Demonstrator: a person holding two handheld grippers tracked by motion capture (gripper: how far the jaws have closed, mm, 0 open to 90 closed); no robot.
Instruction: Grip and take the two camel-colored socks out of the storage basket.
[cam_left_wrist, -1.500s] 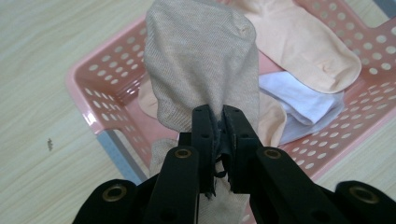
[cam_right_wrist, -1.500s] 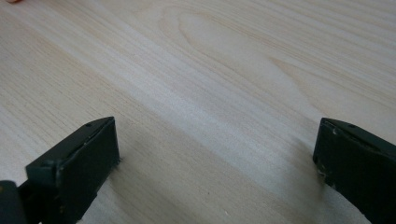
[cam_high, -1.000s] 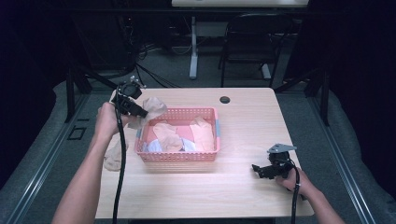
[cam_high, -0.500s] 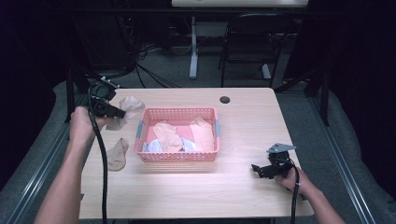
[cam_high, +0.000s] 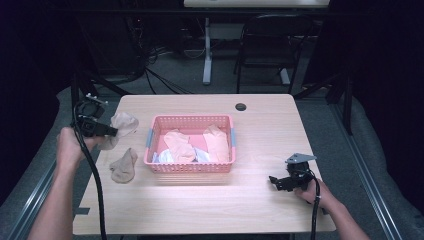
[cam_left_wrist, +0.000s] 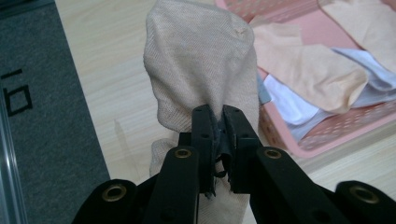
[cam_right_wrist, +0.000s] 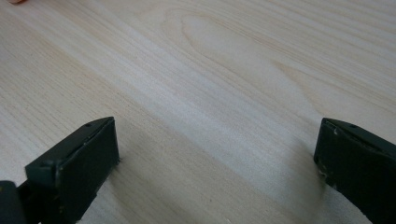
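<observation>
My left gripper (cam_left_wrist: 216, 122) is clamped on a beige sock (cam_left_wrist: 201, 60), its jaws pinched together with only a thin fold of cloth between them. The sock's lower part drops behind my jaws, so I cannot see how far it hangs or whether it touches the table (cam_high: 260, 200). From the high view my left gripper (cam_high: 107, 131) sits over the table's left edge, the sock (cam_high: 121, 125) bunched just beyond it, left of the pink basket (cam_high: 190, 167). My hand covers part of the gripper there, and the sock's shape is hard to make out at that size.

A second sock (cam_high: 124, 165) lies flat on the table below it, near the basket's left end and apart from it. Inside the basket I see more beige socks (cam_left_wrist: 317, 74) over something white (cam_left_wrist: 289, 100); the frame cuts the basket off, so I cannot count what lies in it.

My right gripper (cam_right_wrist: 217, 163) rests low over bare wood, jaws wide apart, nothing between them. In the high view it (cam_high: 276, 182) is at the table's right front, well apart from the basket.
</observation>
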